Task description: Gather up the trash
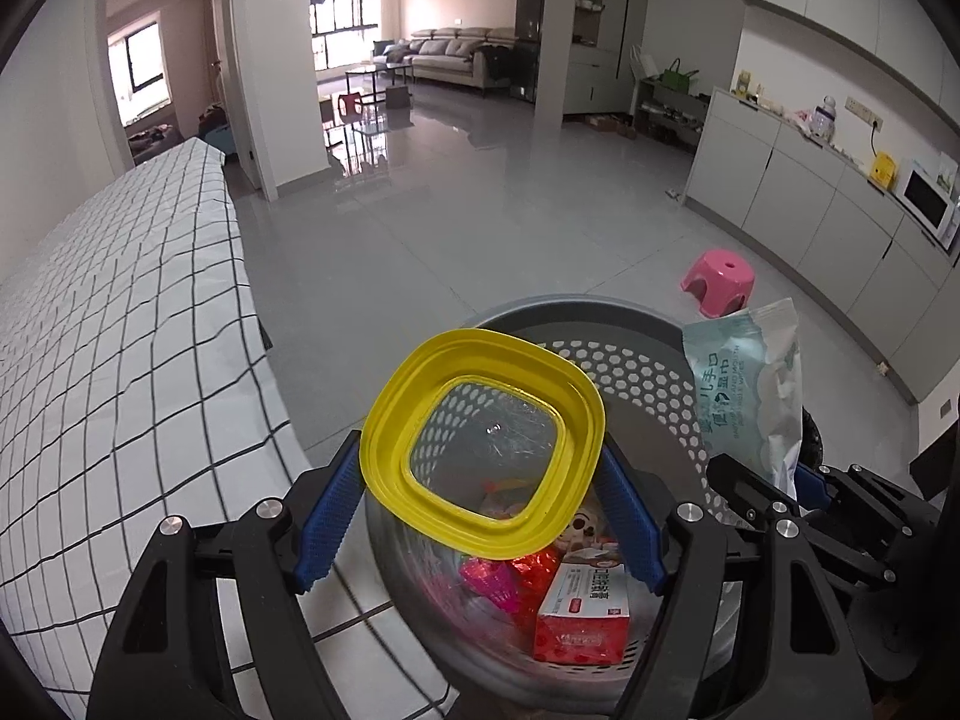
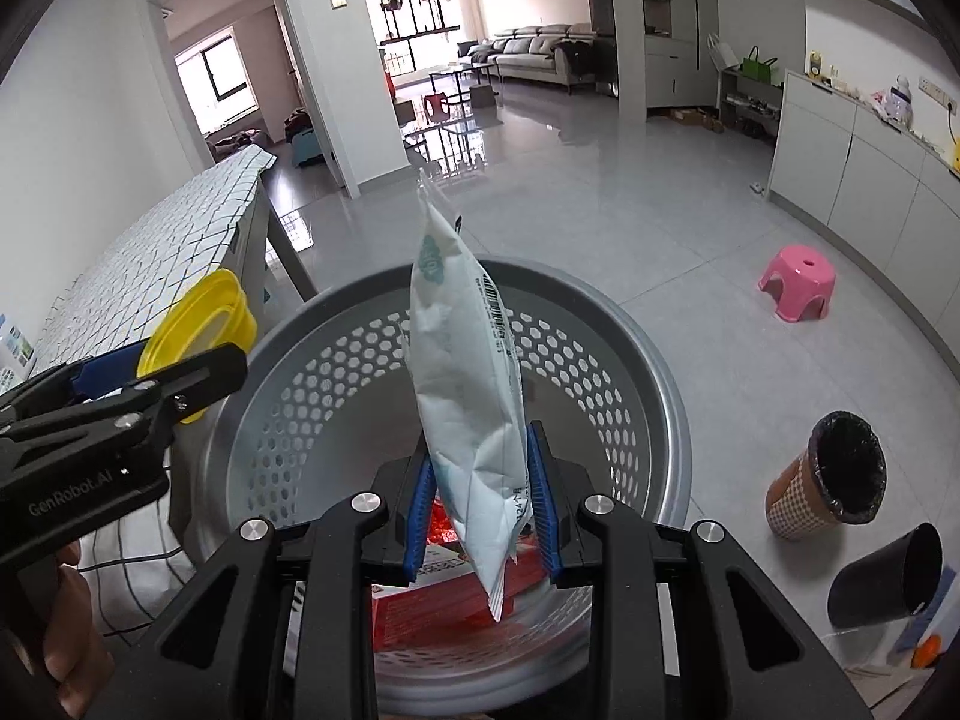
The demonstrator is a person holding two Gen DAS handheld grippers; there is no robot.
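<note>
The yellow lid point(image 1: 483, 444), a rounded square frame with a clear window in its middle, is clamped by its two side edges between the blue pads of the left claw point(image 1: 480, 516) and hangs tilted above the open mouth of the grey perforated basket point(image 1: 636, 372). Through the window the basket's honeycomb wall shows. Just beside it, the pale wet-wipe packet point(image 2: 465, 414) stands upright in the right claw point(image 2: 483, 519), whose jaws are clenched narrowly on the packet's lower part; its barcode seam faces right and its top corner points away from the camera. The packet is also over the basket's mouth, not touching the rim.

Inside the basket, at the bottom, lie a red-and-white carton point(image 1: 585, 612), crumpled red foil point(image 1: 531, 576) and a pink wrapper point(image 1: 486, 582), heaped together.

In the right wrist view the left claw appears at the left edge, with a person's hand point(image 2: 66, 630) below it on the handle. The basket stands on the grey tiled floor point(image 1: 480, 240) next to a table point(image 1: 120, 324) draped in a white cloth with black grid lines. On the floor to the right are a pink stool point(image 2: 798, 288), well apart, and nearer, a brown checked bin point(image 2: 828, 480) lined with a black bag and a black cup point(image 2: 885, 579) tipped on its side.
</note>
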